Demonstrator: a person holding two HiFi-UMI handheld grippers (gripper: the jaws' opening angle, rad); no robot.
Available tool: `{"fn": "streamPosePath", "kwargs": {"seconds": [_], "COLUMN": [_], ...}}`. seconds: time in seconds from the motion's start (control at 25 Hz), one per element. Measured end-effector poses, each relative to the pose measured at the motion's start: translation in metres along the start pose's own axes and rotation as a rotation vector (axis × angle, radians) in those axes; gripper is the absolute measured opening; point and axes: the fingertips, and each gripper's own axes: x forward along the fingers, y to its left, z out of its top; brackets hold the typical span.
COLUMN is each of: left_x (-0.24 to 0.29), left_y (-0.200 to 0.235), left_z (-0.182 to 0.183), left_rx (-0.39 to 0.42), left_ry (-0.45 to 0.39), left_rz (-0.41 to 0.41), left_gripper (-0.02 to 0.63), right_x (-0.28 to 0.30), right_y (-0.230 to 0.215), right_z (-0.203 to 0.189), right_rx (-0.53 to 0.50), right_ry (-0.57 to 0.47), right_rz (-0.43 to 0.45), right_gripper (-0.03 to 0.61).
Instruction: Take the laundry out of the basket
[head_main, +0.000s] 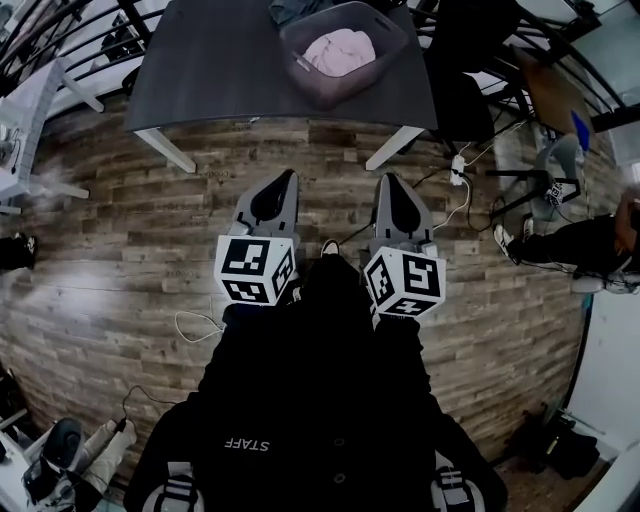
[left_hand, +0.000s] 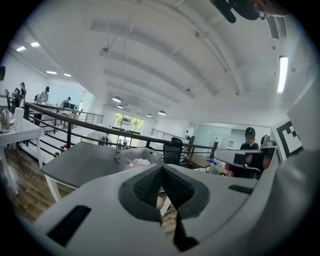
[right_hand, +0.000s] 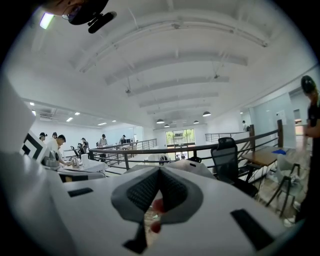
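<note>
Lying heaped in the basket (head_main: 322, 88) toward the right end of the table (head_main: 210, 70), the laundry (head_main: 340, 50) is showing as a pale pink, crumpled bundle, well apart from both grippers. It is looking soft, light and limp, so I am judging that it will sag and trail when lifted. Pinching a raised fold near the top of the heap is probably the surest hold, since grabbing a loose corner may only drag one piece. The left gripper (head_main: 288, 182) and right gripper (head_main: 390, 184) are hanging side by side over the wooden floor (head_main: 120, 250), each with its jaws pressed together and nothing between them. The basket wall is standing high around the cloth, so snagging on the rim is a risk. Open floor is lying between the person and the table, while a dark chair (head_main: 468, 95) is crowding the table's right corner.
</note>
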Motion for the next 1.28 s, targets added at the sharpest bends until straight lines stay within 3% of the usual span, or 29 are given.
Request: {"fn": "streamPosePath", "kwargs": {"seconds": [0.44,0.8,1.28], "left_x": [0.077,0.208,0.372], "left_y": [0.025,0.055,0.072], "left_z": [0.011,0.063,0.092], "left_rx": [0.017,0.023,0.024], "left_ry": [0.001,0.007,0.065], "left_rz": [0.013,0.036,0.069], "left_gripper": [-0.003,-0.004,-0.004], "right_x": [0.085,0.216,0.354], "right_y": [-0.028,-0.085,-0.155], "right_z": [0.005,0.036,0.052], "right_rx": [0.006,0.015,0.007], "right_ry": [-0.019,-0.006,0.064], "right_rz": [0.020,0.049,0.102], "right_gripper": [0.014,0.014,0.014]}}
